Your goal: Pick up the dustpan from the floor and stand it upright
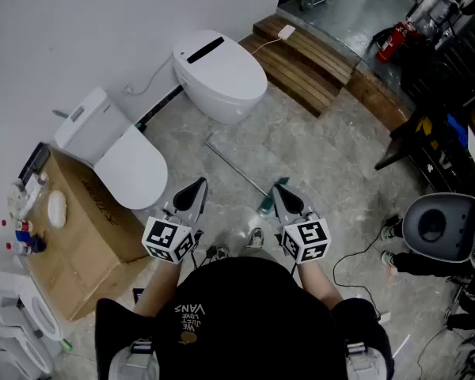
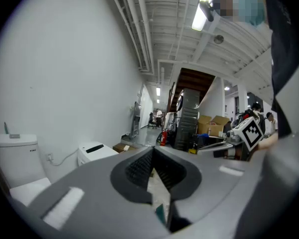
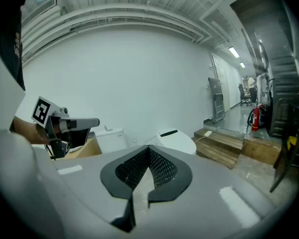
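Task not begun. The dustpan (image 1: 245,174) lies flat on the floor (image 1: 332,157). Its thin, straight metal handle runs diagonally toward the rounded white toilet (image 1: 222,74). The green pan end is partly hidden behind the right gripper (image 1: 281,190).

Left gripper (image 1: 196,187): jaws closed together, nothing held. Right gripper: jaws fully closed, empty. Both sit close to the person's body, and neither appears to touch the dustpan.

Outstanding: reach, grasp, lift, stand upright.

The floor is smooth, mottled grey stone. The cardboard box (image 1: 87,236) is matte brown. The step (image 1: 301,62) is made of dark wooden slats.
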The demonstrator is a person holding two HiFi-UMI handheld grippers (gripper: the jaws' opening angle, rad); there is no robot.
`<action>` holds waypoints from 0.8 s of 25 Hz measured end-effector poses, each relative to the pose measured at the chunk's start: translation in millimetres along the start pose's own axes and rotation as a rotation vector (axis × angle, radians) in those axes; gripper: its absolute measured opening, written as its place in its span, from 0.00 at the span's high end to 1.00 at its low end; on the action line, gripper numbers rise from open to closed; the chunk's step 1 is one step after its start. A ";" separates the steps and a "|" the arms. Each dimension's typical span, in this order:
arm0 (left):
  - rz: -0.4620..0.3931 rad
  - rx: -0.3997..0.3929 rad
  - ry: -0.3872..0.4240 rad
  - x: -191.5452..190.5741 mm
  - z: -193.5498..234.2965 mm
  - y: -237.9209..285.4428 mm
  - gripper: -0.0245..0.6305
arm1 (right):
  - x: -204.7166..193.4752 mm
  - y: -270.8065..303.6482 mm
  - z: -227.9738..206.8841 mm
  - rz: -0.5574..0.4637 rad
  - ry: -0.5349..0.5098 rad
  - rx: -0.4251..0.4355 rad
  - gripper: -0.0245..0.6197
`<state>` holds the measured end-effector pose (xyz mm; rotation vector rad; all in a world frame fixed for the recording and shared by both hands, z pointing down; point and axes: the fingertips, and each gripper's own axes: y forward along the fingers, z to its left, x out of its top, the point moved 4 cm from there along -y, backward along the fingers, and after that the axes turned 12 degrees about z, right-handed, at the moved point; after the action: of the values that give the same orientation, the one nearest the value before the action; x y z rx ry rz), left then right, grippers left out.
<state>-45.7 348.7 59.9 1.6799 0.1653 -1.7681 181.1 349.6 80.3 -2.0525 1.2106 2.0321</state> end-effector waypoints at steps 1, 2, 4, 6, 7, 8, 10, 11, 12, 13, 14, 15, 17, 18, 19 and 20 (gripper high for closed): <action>0.000 0.003 -0.003 -0.1 -0.5 4.2 0.88 | 0.6 1.2 -3.8 -0.009 0.000 0.009 0.96; -0.001 0.007 -0.006 -0.1 -0.9 8.4 0.88 | 1.4 2.5 -7.8 -0.018 0.000 0.018 0.96; -0.004 0.017 -0.015 -0.1 -0.8 17.2 0.88 | 3.0 6.2 -17.1 -0.036 0.003 0.031 0.96; -0.003 0.031 -0.027 -0.9 -0.3 26.8 0.88 | 4.0 11.0 -27.5 -0.042 -0.003 0.036 0.96; -0.001 0.040 -0.035 -1.6 -0.1 32.1 0.88 | 4.3 13.7 -32.7 -0.039 -0.009 0.039 0.96; 0.003 0.051 -0.043 -2.5 0.2 37.7 0.88 | 4.4 16.6 -37.8 -0.033 -0.018 0.046 0.96; 0.010 0.075 -0.057 -5.2 0.0 49.7 0.88 | 3.0 22.6 -48.7 -0.018 -0.036 0.065 0.96; 0.013 0.087 -0.065 -6.9 -0.5 56.1 0.88 | 1.3 25.6 -54.7 -0.008 -0.044 0.077 0.96; 0.015 0.099 -0.073 -8.7 -0.8 62.7 0.88 | -0.6 28.8 -61.1 0.000 -0.052 0.088 0.96; 0.016 0.112 -0.080 -10.5 -0.8 69.1 0.88 | -2.5 32.0 -67.3 0.005 -0.060 0.100 0.96; 0.016 0.123 -0.086 -12.4 -0.5 75.2 0.88 | -4.2 35.2 -73.1 0.009 -0.069 0.111 0.96; 0.015 0.133 -0.095 -14.6 0.1 81.0 0.88 | -5.8 38.7 -78.5 0.011 -0.079 0.121 0.96; 0.017 0.147 -0.117 -19.9 1.4 91.8 0.88 | -9.0 46.7 -88.7 0.022 -0.094 0.135 0.95; 0.022 0.150 -0.127 -22.7 2.4 96.9 0.88 | -10.9 51.0 -93.3 0.029 -0.094 0.138 0.95; 0.028 0.152 -0.135 -25.6 3.8 101.9 0.88 | -12.8 55.1 -97.2 0.036 -0.090 0.139 0.95; 0.035 0.151 -0.140 -28.8 5.5 107.0 0.88 | -15.0 58.9 -100.2 0.041 -0.084 0.138 0.95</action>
<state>6.2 275.6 125.2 1.6448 -0.0606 -1.9042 237.8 264.9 138.1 -1.8772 1.3465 1.9687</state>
